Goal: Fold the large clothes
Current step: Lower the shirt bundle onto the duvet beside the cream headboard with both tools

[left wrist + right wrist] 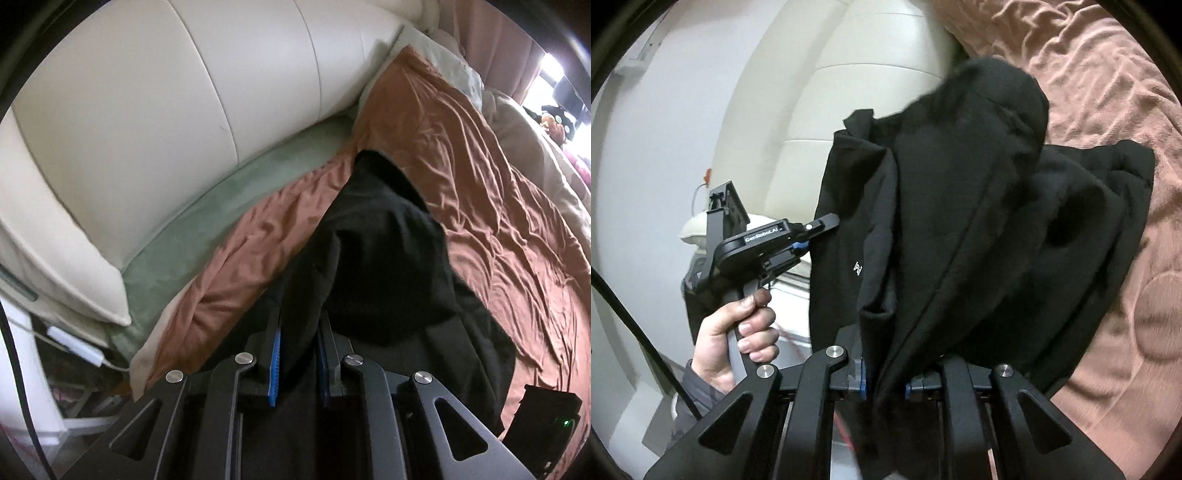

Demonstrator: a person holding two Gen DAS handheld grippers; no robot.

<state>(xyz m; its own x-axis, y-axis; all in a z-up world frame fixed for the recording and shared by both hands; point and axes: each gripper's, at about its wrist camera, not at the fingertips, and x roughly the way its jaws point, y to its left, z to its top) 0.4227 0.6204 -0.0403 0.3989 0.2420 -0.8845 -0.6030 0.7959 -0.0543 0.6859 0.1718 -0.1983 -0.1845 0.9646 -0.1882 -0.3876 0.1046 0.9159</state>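
A large black garment (388, 258) hangs bunched above a bed, held by both grippers. My left gripper (298, 354) is shut on a fold of the black cloth between its blue pads (275, 365). It also shows in the right wrist view (827, 225), gripping the garment's left edge, with a hand on its handle. My right gripper (884, 380) is shut on another fold of the garment (960, 221), which drapes over its fingers and hides the tips. A small white logo (857, 268) shows on the cloth.
A wrinkled rust-brown bedspread (480, 206) covers the bed under the garment, also in the right wrist view (1108, 92). A cream padded headboard (155, 110) and a green sheet (207, 229) lie at the left. A white power strip (79, 345) sits by the bed's edge.
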